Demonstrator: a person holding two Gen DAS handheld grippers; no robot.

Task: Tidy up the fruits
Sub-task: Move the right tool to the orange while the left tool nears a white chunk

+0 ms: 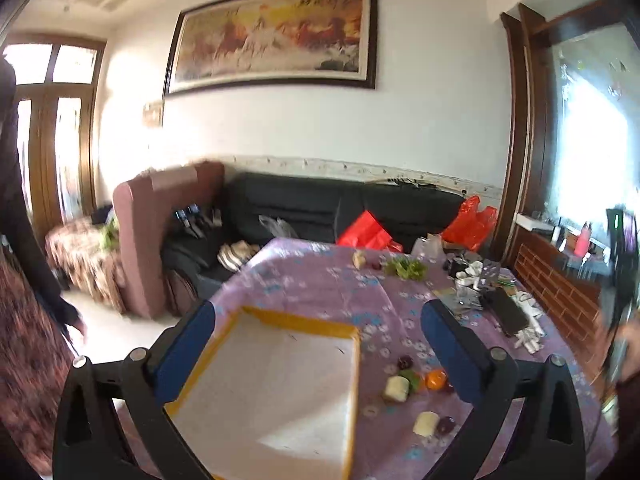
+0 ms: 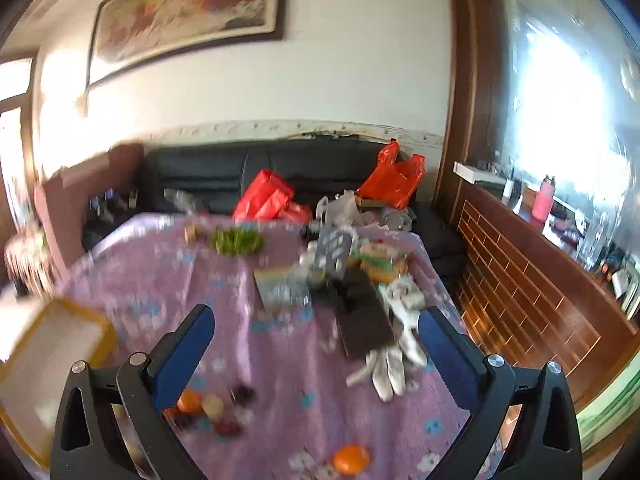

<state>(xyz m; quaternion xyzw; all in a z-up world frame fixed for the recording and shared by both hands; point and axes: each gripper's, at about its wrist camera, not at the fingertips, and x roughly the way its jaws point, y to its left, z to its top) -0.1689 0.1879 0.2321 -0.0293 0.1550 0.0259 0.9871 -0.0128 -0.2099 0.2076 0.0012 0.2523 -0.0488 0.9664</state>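
Observation:
A white tray with a yellow rim [image 1: 296, 320] lies on the purple flowered tablecloth [image 1: 312, 280]; it also shows at the left of the right wrist view [image 2: 100, 332]. Right of the tray lie small fruits: an orange [image 1: 435, 379], a dark plum [image 1: 405, 362], pale banana pieces [image 1: 397, 389] [image 1: 425, 423] and a dark grape [image 1: 445, 425]. My left gripper [image 1: 318, 344] is open and empty above the tray. My right gripper [image 2: 316, 344] is open and empty above the cloth, with an orange [image 2: 189, 400], dark fruits [image 2: 242, 394] and a second orange [image 2: 351, 459] below it.
Green grapes [image 1: 405, 269] and a small fruit [image 1: 359, 259] lie at the table's far side. Clutter fills the right side: a black phone [image 2: 366, 328], white gloves [image 2: 390, 372], packets, cups. Red bags [image 2: 266, 196] lie on a black sofa [image 1: 320, 204] behind. A brick-faced counter [image 2: 520, 280] stands to the right.

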